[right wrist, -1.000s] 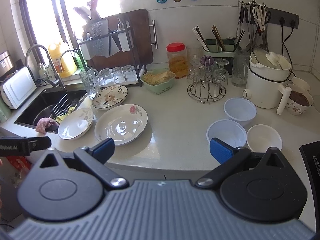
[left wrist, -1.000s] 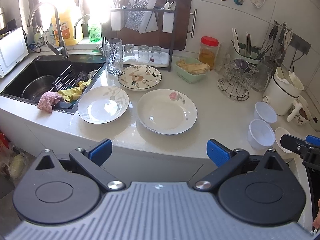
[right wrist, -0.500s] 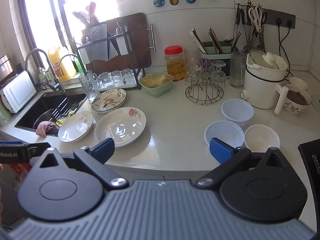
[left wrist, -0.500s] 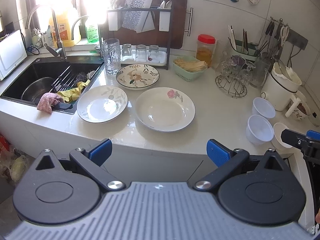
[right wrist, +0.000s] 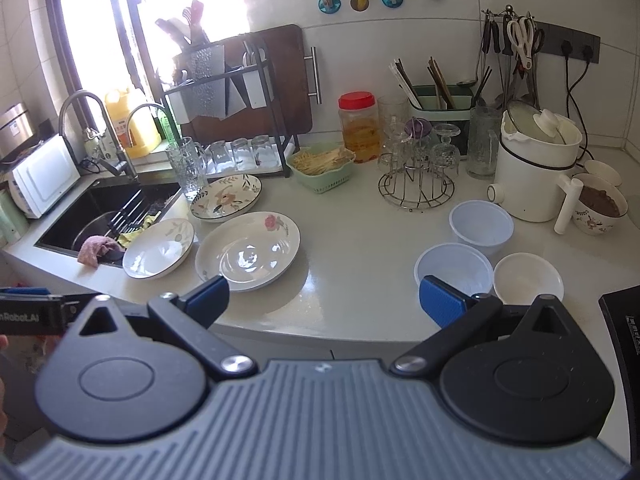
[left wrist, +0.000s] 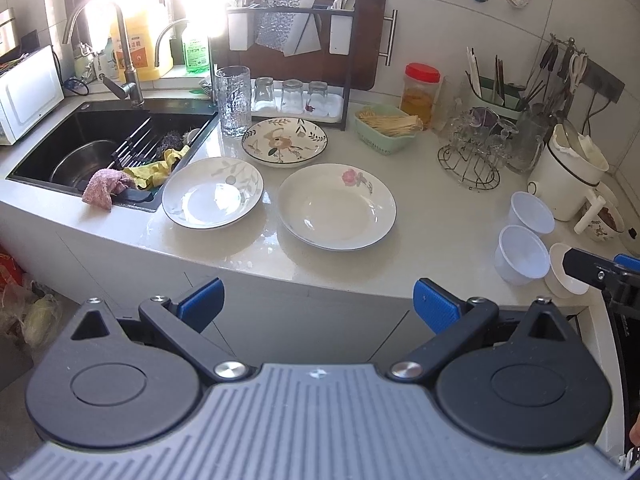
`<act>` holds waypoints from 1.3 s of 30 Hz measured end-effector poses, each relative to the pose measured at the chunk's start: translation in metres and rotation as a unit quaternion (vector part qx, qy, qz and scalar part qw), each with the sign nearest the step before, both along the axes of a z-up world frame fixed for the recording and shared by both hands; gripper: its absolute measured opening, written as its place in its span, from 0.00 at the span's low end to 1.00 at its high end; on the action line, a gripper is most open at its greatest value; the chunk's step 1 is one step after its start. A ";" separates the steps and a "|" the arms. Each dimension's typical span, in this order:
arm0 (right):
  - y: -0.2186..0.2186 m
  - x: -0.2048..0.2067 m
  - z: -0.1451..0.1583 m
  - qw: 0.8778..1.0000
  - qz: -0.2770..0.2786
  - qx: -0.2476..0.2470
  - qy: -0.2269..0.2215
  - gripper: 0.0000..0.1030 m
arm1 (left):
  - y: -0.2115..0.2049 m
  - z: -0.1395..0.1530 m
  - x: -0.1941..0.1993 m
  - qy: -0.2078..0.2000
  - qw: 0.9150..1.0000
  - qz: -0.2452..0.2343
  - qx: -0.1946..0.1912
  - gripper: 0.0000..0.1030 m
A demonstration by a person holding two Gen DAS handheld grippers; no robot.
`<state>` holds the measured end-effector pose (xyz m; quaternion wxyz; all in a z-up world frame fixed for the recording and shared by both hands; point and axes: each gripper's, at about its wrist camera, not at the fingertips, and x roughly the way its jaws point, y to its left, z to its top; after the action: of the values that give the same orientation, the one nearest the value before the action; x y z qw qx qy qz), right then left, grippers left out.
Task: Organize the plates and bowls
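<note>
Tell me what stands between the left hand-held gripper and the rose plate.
Nothing visible does. The left hand-held gripper hangs open off the counter's front edge, and only bare counter lies before the rose plate. The leaf plate sits off to its left, apart.

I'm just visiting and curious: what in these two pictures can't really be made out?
- Left view: the small white bowl is partly covered by the right gripper.
- Both views: the window is washed out by glare.
- Both views: the sink holds cloths that hide its bottom.
</note>
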<state>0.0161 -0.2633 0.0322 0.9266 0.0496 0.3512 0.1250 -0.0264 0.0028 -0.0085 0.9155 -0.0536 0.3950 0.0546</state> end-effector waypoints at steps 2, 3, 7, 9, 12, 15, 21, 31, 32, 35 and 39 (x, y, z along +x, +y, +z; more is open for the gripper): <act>0.000 -0.001 0.000 1.000 0.000 0.003 -0.001 1.00 | 0.003 0.000 -0.002 0.000 1.000 0.005 0.000 0.99; 0.000 -0.001 0.000 1.000 0.001 0.004 -0.001 1.00 | 0.004 0.000 -0.003 0.001 1.000 0.007 0.002 0.99; 0.002 0.000 -0.002 1.000 0.005 0.003 0.000 1.00 | 0.009 0.003 -0.005 0.002 1.000 0.016 0.002 0.99; 0.004 0.001 -0.001 1.000 0.011 0.006 -0.002 1.00 | 0.012 0.005 -0.006 0.001 1.000 0.020 0.001 0.99; 0.010 0.005 0.000 1.000 0.025 0.012 -0.004 1.00 | 0.016 0.006 -0.005 0.002 1.000 0.024 0.004 0.99; 0.017 0.011 -0.001 0.999 0.031 0.015 -0.002 1.00 | 0.024 0.006 -0.003 0.004 1.000 0.030 0.005 0.99; 0.038 0.019 -0.007 0.999 0.044 0.023 0.008 1.00 | 0.048 0.001 0.007 0.009 0.999 0.042 -0.004 0.99; 0.101 0.051 -0.027 0.999 0.044 0.004 0.023 1.00 | 0.126 -0.019 0.059 0.027 0.999 0.020 -0.023 0.99; 0.108 0.053 -0.027 0.999 0.041 0.003 0.023 1.00 | 0.135 -0.020 0.065 0.027 0.999 0.020 -0.019 0.99; 0.134 0.059 -0.031 0.999 0.049 -0.009 0.010 1.00 | 0.167 -0.024 0.086 0.035 0.999 0.024 -0.023 0.99; 0.168 0.072 -0.032 0.999 0.031 -0.009 0.012 1.00 | 0.202 -0.028 0.116 0.032 0.999 0.003 -0.021 0.99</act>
<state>0.0885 -0.0952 0.0000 0.9184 0.0317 0.3647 0.1500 0.0901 0.2048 -0.0370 0.9010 -0.0717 0.4248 0.0506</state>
